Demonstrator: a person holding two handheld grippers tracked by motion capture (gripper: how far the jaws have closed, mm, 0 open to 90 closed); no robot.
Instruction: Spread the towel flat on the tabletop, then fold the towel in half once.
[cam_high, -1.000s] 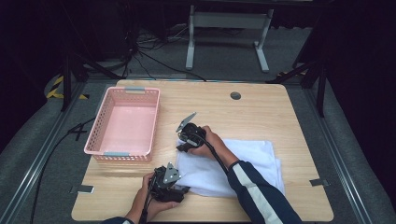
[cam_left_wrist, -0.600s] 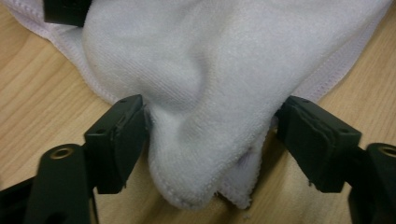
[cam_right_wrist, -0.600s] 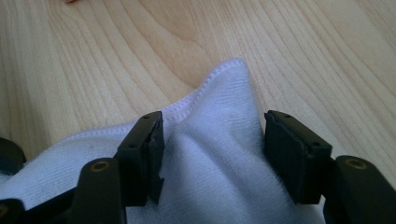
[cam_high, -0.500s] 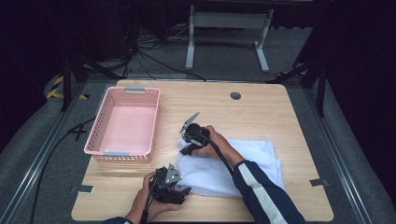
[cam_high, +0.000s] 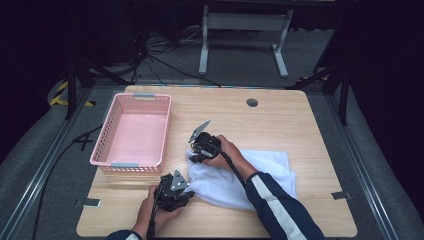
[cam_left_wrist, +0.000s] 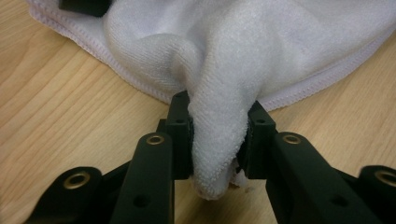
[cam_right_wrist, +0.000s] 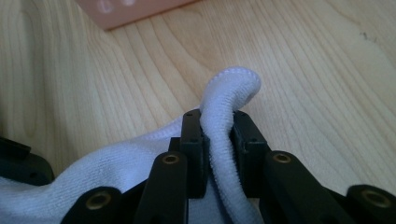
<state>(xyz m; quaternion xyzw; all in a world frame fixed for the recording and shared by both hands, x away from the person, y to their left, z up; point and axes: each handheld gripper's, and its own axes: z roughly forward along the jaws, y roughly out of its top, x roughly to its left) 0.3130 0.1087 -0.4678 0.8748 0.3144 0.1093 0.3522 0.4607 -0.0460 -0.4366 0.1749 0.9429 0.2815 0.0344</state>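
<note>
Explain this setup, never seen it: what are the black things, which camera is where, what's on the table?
No robot here: a person holds a two-jaw tool in each hand. The high view looks down on the wooden table. The left gripper and right gripper each carry a camera looking along their own black jaws. On the table lie a white towel and, beside it, a pink basket with nothing visible inside. In each gripper view, the jaws are shut on a bunched part of the towel's edge.

lab/studio | dark surround, floor rails (cam_high: 30, 190), cables (cam_high: 165, 60), lone table (cam_high: 280, 125)
</note>
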